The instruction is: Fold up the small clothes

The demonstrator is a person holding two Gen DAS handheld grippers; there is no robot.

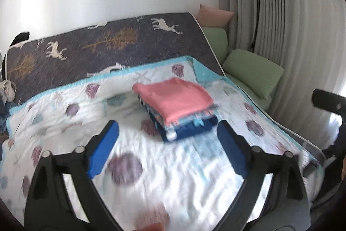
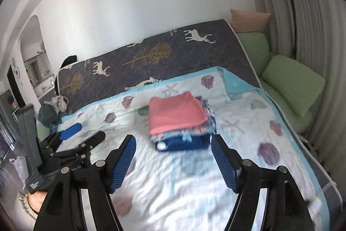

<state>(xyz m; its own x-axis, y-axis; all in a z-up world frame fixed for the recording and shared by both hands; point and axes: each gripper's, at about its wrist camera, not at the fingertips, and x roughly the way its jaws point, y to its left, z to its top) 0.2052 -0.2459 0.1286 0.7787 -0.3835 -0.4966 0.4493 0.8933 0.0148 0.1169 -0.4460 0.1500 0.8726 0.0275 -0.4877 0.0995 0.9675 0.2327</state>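
A stack of folded clothes (image 1: pixel 175 109) sits on a bed, on a white quilt (image 1: pixel 183 170) printed with purple and teal shells and starfish; beyond the quilt lies a dark bedspread (image 1: pixel 121 42) with white deer and golden trees. A coral-pink garment (image 2: pixel 176 114) lies on top of the stack, patterned pieces show in the middle, and a dark blue piece (image 2: pixel 186 143) forms the base.

The left gripper (image 1: pixel 166 144) is spread wide with nothing between its blue-padded fingers (image 1: pixel 103 148); the right gripper (image 2: pixel 173 161) is likewise wide and empty; both are near the stack and apart from it.

The clothes look light, soft and limp; they likely sag and slide over one another when lifted, so the stack could topple or unfold if pinched on one side only. The safer hold seems to be low on the stack's two opposite sides, under the blue base piece, one gripper each.

A small heap of loose clothes (image 2: pixel 53 110) rests near the bed's far left edge in the right wrist view. A grey strap (image 2: pixel 32 182) at the lower left bears pale lettering too small to read; a black part beside it shows letters also unreadable.
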